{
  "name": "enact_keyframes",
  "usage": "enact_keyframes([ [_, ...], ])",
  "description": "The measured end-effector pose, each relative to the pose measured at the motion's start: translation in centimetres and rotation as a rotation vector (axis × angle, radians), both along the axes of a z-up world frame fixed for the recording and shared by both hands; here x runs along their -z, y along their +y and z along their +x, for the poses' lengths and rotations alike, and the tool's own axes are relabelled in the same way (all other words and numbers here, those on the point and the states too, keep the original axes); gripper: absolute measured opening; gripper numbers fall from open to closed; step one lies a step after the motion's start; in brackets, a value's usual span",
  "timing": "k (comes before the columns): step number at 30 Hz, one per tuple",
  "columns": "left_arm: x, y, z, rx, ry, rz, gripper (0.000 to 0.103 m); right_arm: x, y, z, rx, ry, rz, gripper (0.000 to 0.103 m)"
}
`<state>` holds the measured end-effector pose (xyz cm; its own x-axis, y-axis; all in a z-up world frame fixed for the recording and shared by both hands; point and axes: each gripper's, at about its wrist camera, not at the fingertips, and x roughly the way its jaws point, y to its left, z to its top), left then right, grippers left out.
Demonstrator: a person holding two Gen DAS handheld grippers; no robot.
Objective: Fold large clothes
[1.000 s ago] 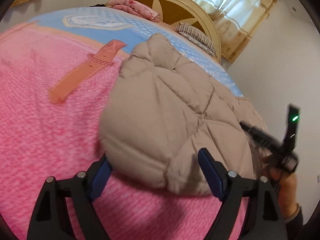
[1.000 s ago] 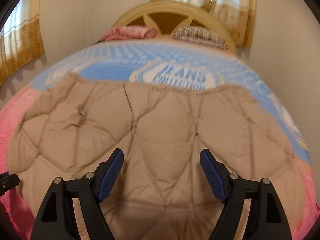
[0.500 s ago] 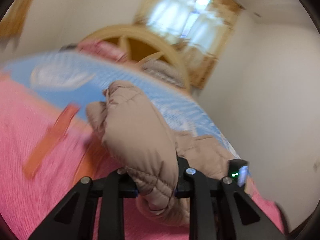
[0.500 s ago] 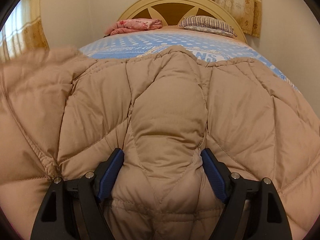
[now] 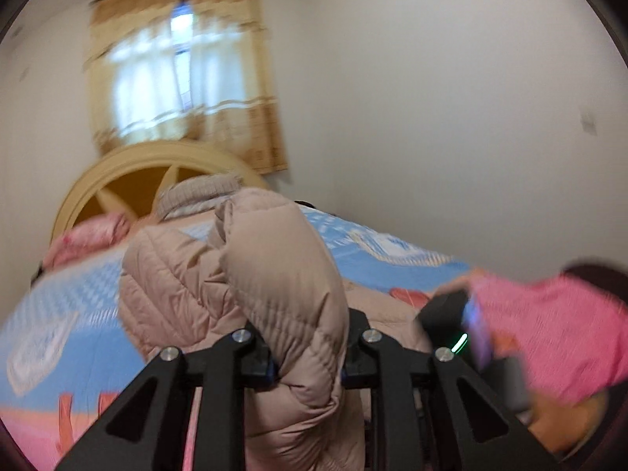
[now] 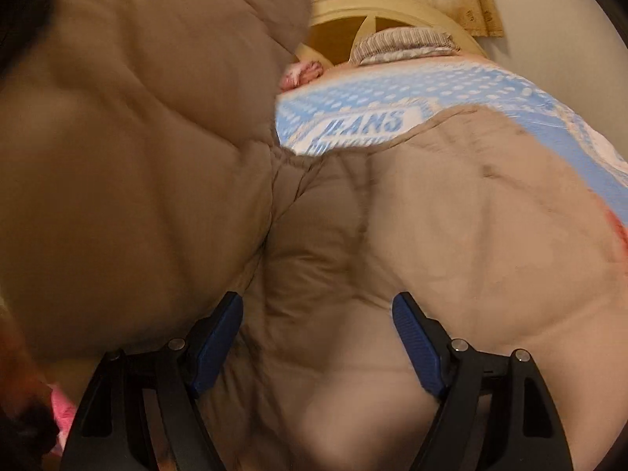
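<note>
The puffy beige quilted down jacket (image 5: 282,274) sprawls across the blue-and-pink bedspread (image 6: 451,90), one padded edge bunched upright in my left fingers (image 5: 261,369), its body spread flat.

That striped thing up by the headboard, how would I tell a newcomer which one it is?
Start at the rounded cream headboard at the far end of the bed. Right below it, at the head of the blue dotted bedspread, lies the striped pillow. Its thin grey and pale stripes set it apart from the pink floral bundle beside it and from the plain beige puffy coat spread nearer the camera.
</note>
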<state>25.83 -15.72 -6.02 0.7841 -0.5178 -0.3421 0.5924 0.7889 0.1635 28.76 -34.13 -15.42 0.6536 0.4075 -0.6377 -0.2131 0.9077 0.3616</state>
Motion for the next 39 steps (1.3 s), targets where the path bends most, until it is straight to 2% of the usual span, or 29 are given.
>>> enact_keyframes([
  [5,4.5,-4.4,-1.5,0.114,-0.045,0.149,0.022,-1.2,-7.9,-2.7,0.133,-0.006,0.068,0.079],
  [7,6.2,-5.2,-2.5,0.149,-0.06,0.2,0.022,-1.8,-11.6,-3.7,0.236,-0.015,0.058,0.079],
  [8,7.0,-6.0,-3.0,0.162,-0.083,0.236,0.022,-2.0,-12.6,-4.0,0.266,-0.024,0.05,0.079],
  [10,8.3,-6.9,-4.5,0.183,-0.144,0.313,0.022,-3.4,-14.8,-4.4,0.295,-0.066,0.107,0.079],
  [12,8.9,-7.1,-5.2,0.198,-0.174,0.354,0.022,-4.9,-14.9,-4.1,0.244,-0.095,0.159,0.079],
  [16,9.1,-6.3,-6.0,0.206,-0.2,0.388,0.022,-8.2,-11.3,-0.6,-0.001,-0.104,0.197,0.079],
  [18,9.0,-6.4,-6.0,0.201,-0.197,0.387,0.022,-8.7,-9.6,1.6,-0.082,-0.048,0.204,0.079],
  [20,8.8,-6.2,-6.3,0.196,-0.201,0.391,0.022,-8.6,-7.6,4.0,-0.114,-0.018,0.145,0.079],
  [23,8.7,-6.2,-6.2,0.177,-0.204,0.39,0.023,-6.3,-4.2,8.2,-0.19,0.113,0.127,0.079],
  [24,8.6,-6.3,-6.3,0.17,-0.203,0.39,0.026,-5.7,-3.6,9.0,-0.206,0.143,0.112,0.069],
  [25,8.4,-6.0,-6.7,0.158,-0.203,0.39,0.031,-5.0,-2.5,9.3,-0.22,0.16,0.069,0.028],
  [26,8.1,-5.4,-7.2,0.146,-0.203,0.388,0.035,-4.5,-2.0,9.8,-0.243,0.185,0.073,0.018],
  [27,7.9,-5.1,-7.6,0.142,-0.201,0.386,0.042,-4.3,-2.1,9.7,-0.244,0.184,0.103,0.013],
  [31,6.2,-1.1,-11.1,0.125,-0.242,0.337,0.063,-5.2,-3.9,7.9,-0.203,0.125,0.115,0.01],
  [32,5.7,-0.1,-11.9,0.109,-0.257,0.316,0.088,-5.1,-4.5,7.5,-0.188,0.118,0.113,0.01],
  [33,5.1,1.2,-12.5,0.067,-0.275,0.285,0.103,-4.7,-5.3,6.9,-0.157,0.111,0.091,0.009],
  [34,4.3,2.7,-13.0,0.037,-0.28,0.243,0.103,-4.2,-6.8,6.4,-0.133,0.112,0.091,0.009],
  [36,2.9,5.1,-12.8,0.01,-0.236,0.169,0.103,-2.9,-8.2,4.8,-0.097,0.117,0.115,0.009],
  [39,1.0,5.8,-8.8,-0.133,-0.124,0.124,0.103,-2.3,-9.3,3.4,-0.047,0.096,0.133,0.009],
])
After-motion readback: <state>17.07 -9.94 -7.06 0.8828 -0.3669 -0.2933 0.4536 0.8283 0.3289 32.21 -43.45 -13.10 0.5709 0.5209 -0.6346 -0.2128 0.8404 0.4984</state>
